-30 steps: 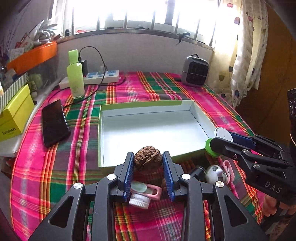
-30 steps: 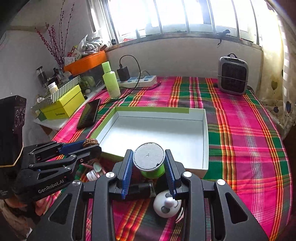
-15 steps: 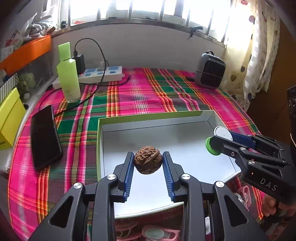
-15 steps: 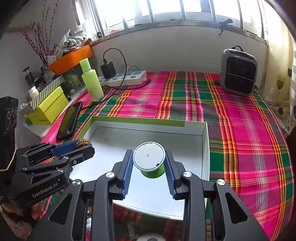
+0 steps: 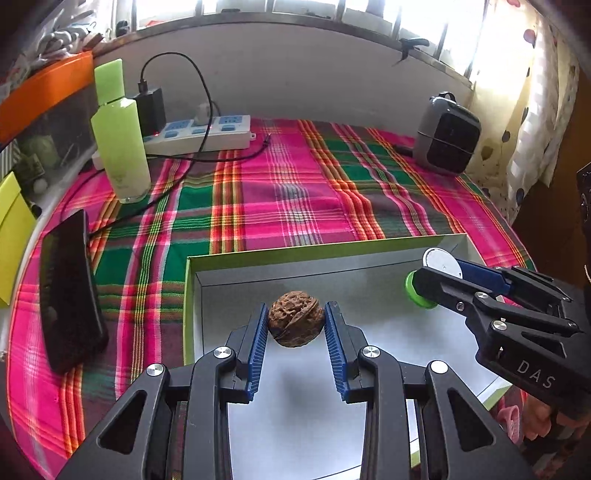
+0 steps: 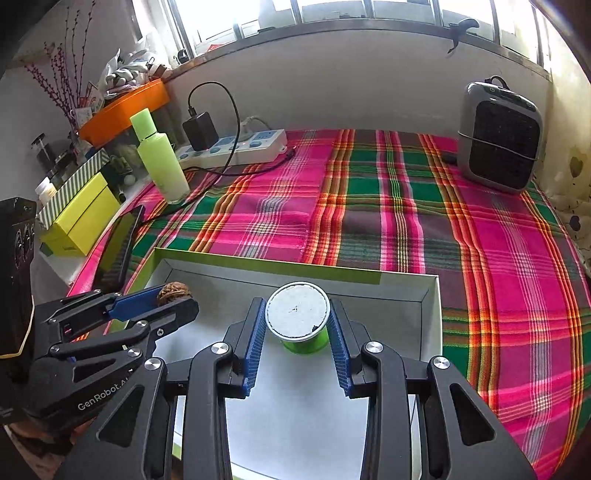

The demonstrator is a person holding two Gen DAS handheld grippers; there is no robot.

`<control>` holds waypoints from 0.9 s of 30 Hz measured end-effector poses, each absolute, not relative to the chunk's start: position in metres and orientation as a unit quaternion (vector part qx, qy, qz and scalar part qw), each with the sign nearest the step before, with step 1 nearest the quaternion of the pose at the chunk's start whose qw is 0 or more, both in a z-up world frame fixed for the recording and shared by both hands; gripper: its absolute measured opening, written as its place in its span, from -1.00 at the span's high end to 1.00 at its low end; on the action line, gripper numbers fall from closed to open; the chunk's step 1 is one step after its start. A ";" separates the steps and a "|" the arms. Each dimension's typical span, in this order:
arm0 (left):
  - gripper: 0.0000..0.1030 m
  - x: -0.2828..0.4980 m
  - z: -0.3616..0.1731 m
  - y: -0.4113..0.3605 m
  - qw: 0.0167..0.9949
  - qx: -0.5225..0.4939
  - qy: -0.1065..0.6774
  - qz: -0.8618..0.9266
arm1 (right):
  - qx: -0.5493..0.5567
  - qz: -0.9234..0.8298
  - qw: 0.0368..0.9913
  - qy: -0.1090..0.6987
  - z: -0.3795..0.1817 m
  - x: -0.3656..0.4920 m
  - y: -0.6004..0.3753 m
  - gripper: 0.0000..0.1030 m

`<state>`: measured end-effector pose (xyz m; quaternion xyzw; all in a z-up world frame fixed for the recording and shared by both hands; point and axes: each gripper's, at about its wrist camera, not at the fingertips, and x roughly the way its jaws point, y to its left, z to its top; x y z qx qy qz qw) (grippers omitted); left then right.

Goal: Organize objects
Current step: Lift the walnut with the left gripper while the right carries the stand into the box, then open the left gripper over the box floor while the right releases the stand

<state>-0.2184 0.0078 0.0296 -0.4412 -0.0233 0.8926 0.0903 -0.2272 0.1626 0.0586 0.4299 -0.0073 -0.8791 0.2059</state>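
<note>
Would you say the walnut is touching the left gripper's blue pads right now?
Touching. The left wrist view shows the walnut pinched between the left gripper's blue pads, no gap either side.

Daylight is pouring through a barred window (image 6: 369, 14) that is running along the top of a plain grey-white wall (image 6: 351, 81). A patterned curtain (image 5: 535, 110) is hanging at the window's right end. A plaid cloth (image 6: 388, 206) in pink, green and orange is covering the table, reaching to its far edge against the wall. Beyond the table's left edge, a lower shelf (image 6: 62, 266) is sitting in shadow, with bare dark-red twigs (image 6: 55, 74) standing in the far left corner.
</note>
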 end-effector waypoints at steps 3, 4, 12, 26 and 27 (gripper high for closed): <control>0.43 -0.223 0.027 0.009 0.092 -0.442 -0.020 0.892 | 0.435 -0.877 0.203 -0.008 0.055 -0.233 0.162 0.32; 0.43 -0.225 0.026 0.009 0.092 -0.443 -0.020 0.891 | 0.436 -0.876 0.203 -0.008 0.054 -0.235 0.162 0.32; 0.43 -0.235 0.018 0.006 0.087 -0.454 -0.026 0.887 | 0.448 -0.872 0.199 -0.005 0.046 -0.241 0.158 0.32; 0.27 -0.236 0.019 0.006 0.084 -0.454 -0.021 0.887 | 0.453 -0.868 0.203 -0.007 0.043 -0.241 0.157 0.32; 0.24 -0.235 0.020 0.006 0.086 -0.454 -0.022 0.887 | 0.451 -0.869 0.201 -0.006 0.044 -0.240 0.157 0.32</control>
